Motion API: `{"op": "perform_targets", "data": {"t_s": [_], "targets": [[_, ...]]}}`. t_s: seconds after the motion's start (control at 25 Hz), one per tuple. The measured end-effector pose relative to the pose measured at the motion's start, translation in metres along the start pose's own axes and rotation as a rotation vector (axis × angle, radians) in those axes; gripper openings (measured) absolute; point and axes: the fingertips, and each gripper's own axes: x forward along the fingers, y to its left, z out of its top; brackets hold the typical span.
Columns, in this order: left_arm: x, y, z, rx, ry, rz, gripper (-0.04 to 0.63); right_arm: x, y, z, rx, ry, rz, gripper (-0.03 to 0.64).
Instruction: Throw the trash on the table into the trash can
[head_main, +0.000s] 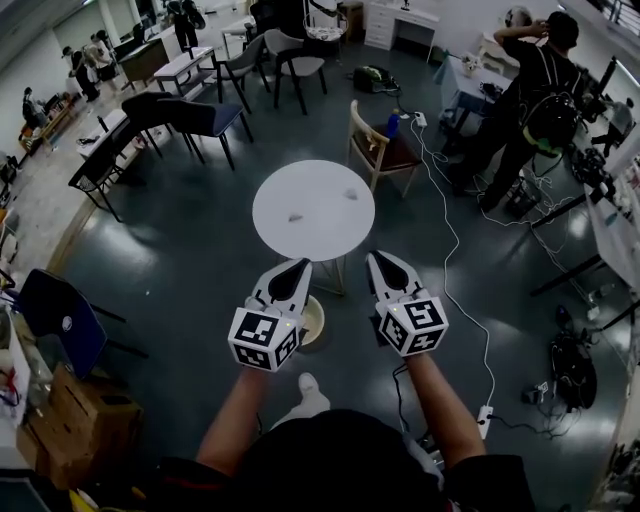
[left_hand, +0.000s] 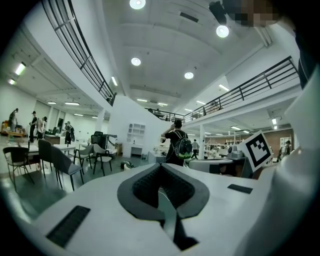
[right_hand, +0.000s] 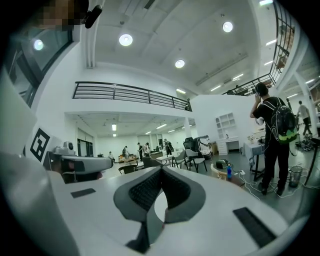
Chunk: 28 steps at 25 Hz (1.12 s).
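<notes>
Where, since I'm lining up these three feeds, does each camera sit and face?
Head view: on the person's head, facing steeply down at the round table; both forearms, left gripper and right gripper show.
Left gripper view: on the left gripper, looking along its shut jaws across the hall.
Right gripper view: on the right gripper, likewise along shut jaws.
Shared: all show the backpack wearer.

Right tongs (right_hand: 160, 170) closed, nothing between; backpack-wearing person (right_hand: 272, 130) standing far right.
</notes>
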Motion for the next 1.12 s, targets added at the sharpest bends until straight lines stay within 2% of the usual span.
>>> {"op": "perform_targets", "data": {"t_s": [0.56, 0.92, 1.12], "targets": [[0.001, 0.062, -0.007, -0.014, 0.026, -0.042, 0.008, 0.056, 0.028, 0.01, -0.069, 0.021, -0.025, 0.018], [0.003, 0.081, -0.031, -0.07, 0.073, -0.048, 0.008, 0.071, 0.03, -0.021, -0.031, 0.082, -0.049, 0.018], [0.021, 0.077, -0.042, -0.074, 0.091, -0.059, 0.008, 0.08, 0.012, -0.032, -0.04, 0.109, -0.046, 0.018]]}}
